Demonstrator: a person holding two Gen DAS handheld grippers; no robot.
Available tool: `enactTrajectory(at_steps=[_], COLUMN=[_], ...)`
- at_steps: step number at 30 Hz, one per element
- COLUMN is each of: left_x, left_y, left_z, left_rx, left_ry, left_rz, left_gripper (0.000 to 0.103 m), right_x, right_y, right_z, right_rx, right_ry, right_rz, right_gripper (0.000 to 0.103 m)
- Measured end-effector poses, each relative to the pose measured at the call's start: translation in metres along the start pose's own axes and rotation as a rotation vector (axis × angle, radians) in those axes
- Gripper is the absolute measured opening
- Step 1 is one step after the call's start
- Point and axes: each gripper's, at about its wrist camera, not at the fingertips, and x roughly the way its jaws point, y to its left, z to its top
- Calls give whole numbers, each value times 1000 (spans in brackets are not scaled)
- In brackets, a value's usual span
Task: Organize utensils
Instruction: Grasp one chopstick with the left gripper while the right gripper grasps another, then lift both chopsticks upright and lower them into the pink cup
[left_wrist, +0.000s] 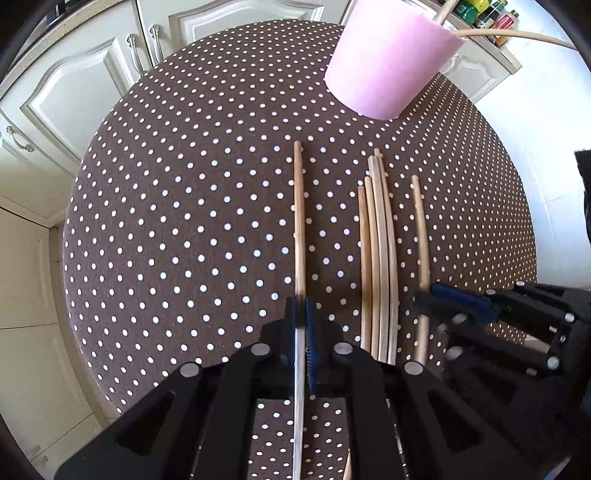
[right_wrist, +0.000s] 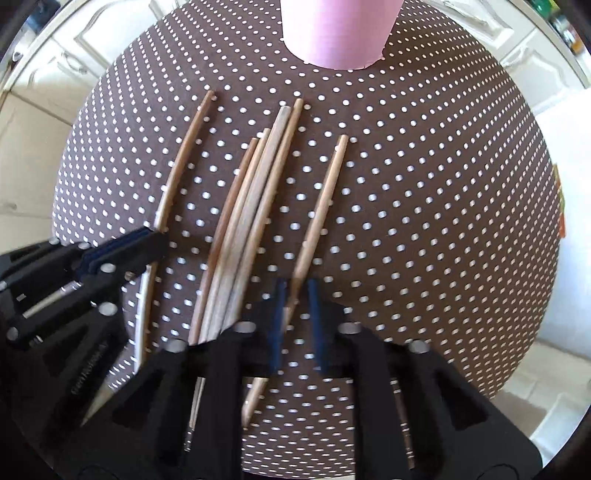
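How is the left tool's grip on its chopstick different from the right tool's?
The left tool is clamped shut on the leftmost chopstick; the right tool is open, its fingers astride the rightmost chopstick without pinching it. Both chopsticks are wooden, lying on the dotted table.

No text, label, brand, number or sign can be read in either view. The black plastic body of the left gripper, seen from the right wrist camera, carries a line of raised lettering along 1 arm, but it is too dark and blurred to make out. The jars on the shelf at the top right of the left wrist view show coloured labels, too small to read.
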Motion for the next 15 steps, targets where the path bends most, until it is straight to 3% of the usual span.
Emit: enactTrajectory(at_steps=[5,10,15], left_x=[-7,-23,-44], left_y=[-10,-19,-30], left_z=[-19,-28,-34], left_rx=[1,3,6], left_ry=[-27,-102,-188], left_rz=[0,-32,-73], left_gripper=[5,5,5], right_x=[0,1,-16], right_y=[-6,-53,-70], right_z=[4,-14,-19], right_rx=[-65,8,33], right_ry=[17,-19,-89], right_rz=[26,157,254], right_gripper=[6,6,6])
